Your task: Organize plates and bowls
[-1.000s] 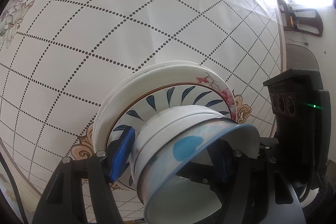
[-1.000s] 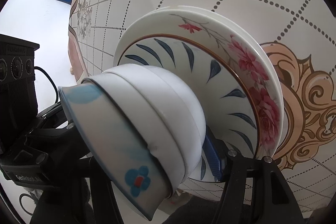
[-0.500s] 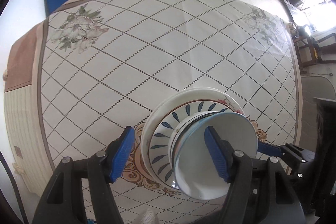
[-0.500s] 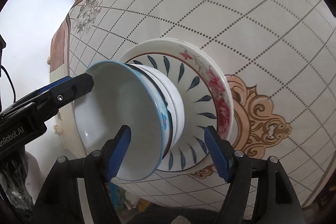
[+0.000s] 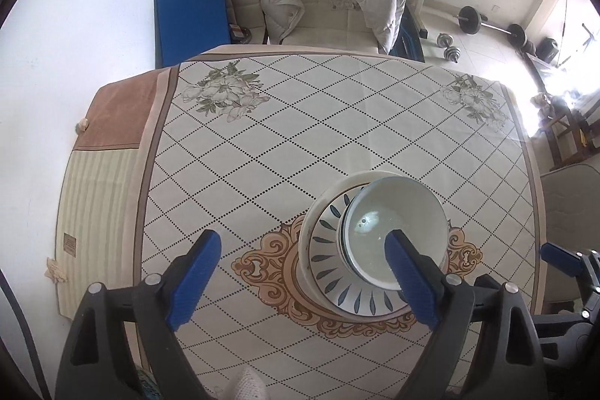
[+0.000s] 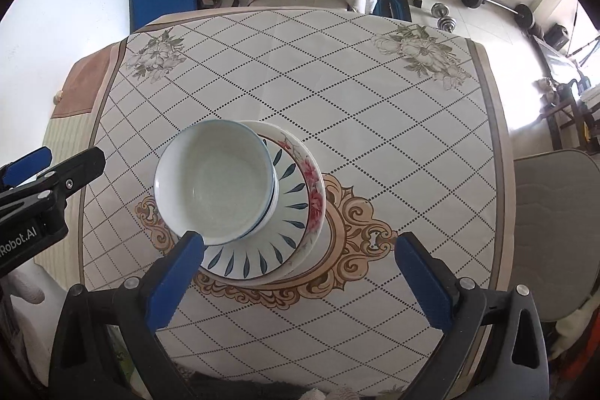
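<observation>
A: Where could a hand pass?
B: The tablecloth lies bare far, left and right.
A: Obstacles?
B: The stacked bowls and plates, near centre.

Bench covered by a cream tablecloth with a dotted diamond grid, grey flower prints at the far corners, an ornate tan medallion in the middle. Directly on the medallion, a stack of plates topped with nested bowls.
</observation>
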{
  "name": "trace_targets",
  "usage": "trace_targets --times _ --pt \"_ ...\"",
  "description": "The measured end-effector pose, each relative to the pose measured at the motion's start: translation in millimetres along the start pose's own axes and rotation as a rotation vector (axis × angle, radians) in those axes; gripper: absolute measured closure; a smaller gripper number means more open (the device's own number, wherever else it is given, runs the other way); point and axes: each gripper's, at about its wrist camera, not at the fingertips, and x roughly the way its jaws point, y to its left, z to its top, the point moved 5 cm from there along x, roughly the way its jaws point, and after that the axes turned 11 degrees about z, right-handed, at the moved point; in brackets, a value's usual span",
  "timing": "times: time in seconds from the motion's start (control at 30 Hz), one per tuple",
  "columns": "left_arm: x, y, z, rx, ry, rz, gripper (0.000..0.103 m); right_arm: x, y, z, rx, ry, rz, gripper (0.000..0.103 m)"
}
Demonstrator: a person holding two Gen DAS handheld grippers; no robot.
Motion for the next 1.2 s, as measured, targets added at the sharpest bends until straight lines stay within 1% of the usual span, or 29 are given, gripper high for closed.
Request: trace_targets --times 0.13,0.27,0.37,0.43,0.5,0.67,0.73,0.83,0.93,1.07,1.2 --pt "-13 9 -12 -0.012 -0.022 0.001 0.010 -15 6 -14 0.029 -0.021 0.010 0.000" --pt "-30 13 -25 -0.015 -0.056 0.024 0.010 -29 9 -29 0.053 -0.050 0.020 0.000" --pt "-46 14 -34 -0.027 -0.081 0.019 0.010 -40 11 -39 0.058 -0.064 0.028 0.000" --pt "-60 14 -37 -0.041 -0.108 0.022 0.010 -53 12 -44 0.058 -0.095 0.030 0.000" --pt "-76 15 -40 -0.053 -0.137 0.016 0.010 -68 13 -48 0.049 -0.130 0.010 0.000" --pt "-127 19 -53 -0.087 -0.219 0.035 0.010 -118 10 -66 0.051 -0.227 -0.016 0.000" --pt "-147 20 -62 -0.102 -0.227 0.022 0.010 -138 10 -77 0.046 -0.250 -0.023 0.000" --pt "-174 20 -77 -0.105 -0.229 0.033 0.010 -167 13 -94 0.029 -0.275 -0.013 0.000" --pt "-199 21 -94 -0.112 -0.232 0.041 0.010 -197 19 -112 0.000 -0.302 -0.038 0.000" --pt "-222 19 -117 -0.111 -0.206 0.022 0.010 -239 31 -136 -0.043 -0.349 -0.023 0.000" --pt "-244 21 -135 -0.104 -0.205 0.010 0.010 -275 44 -157 -0.089 -0.398 -0.056 0.000"
